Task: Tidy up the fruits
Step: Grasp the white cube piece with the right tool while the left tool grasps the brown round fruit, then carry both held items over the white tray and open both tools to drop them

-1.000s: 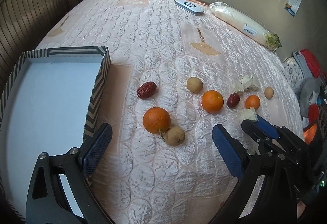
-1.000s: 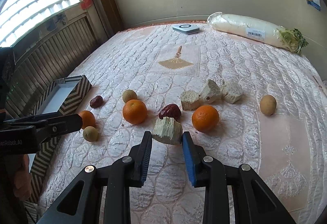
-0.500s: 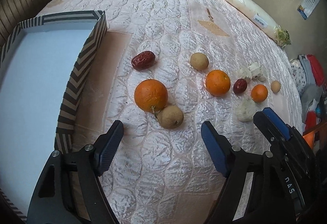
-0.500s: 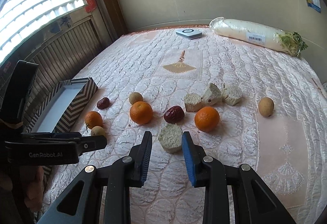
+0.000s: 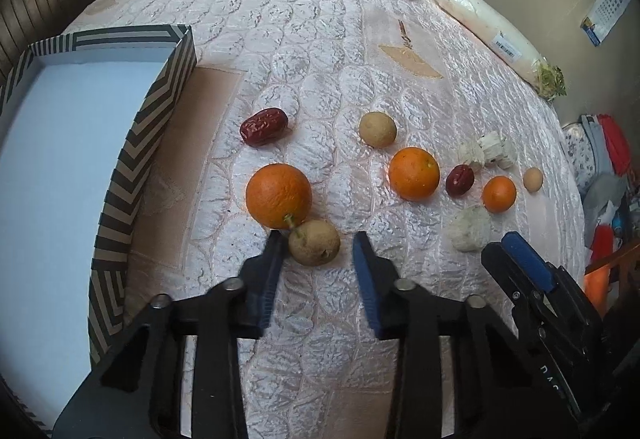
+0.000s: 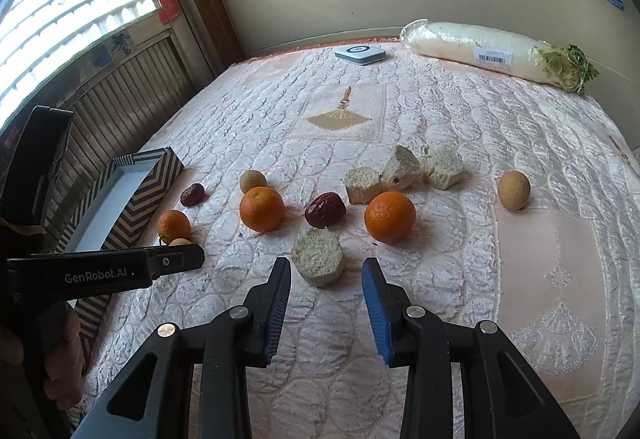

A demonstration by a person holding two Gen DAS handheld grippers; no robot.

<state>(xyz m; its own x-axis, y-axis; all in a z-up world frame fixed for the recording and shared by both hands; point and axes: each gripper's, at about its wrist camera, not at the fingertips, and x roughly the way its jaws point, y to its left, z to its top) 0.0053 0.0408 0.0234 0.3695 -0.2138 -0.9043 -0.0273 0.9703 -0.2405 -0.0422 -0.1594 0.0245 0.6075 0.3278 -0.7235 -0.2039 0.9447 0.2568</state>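
Left wrist view puts my left gripper [image 5: 318, 253] low over the bed [image 5: 320, 39], its jaws closing around the small brown fruit [image 5: 314, 242] at lower centre. That fruit lies touching the big orange [image 5: 279, 195], so I judge I've come in from the near side to pick it without knocking the orange away. One pad sits against the fruit's left flank; the other is just clear, so I'm not gripping yet. The striped box [image 5: 160, 111] waits open at the left edge, handy as the drop spot, I reckon. In the right wrist view, my right gripper [image 6: 326, 279] has its jaws opening either side of the pale crumbly chunk [image 6: 319, 257], which rests on the bed at lower centre, let go. A red date [image 6: 325, 209] and another orange [image 6: 389, 216] lie just behind it, still to be sorted.
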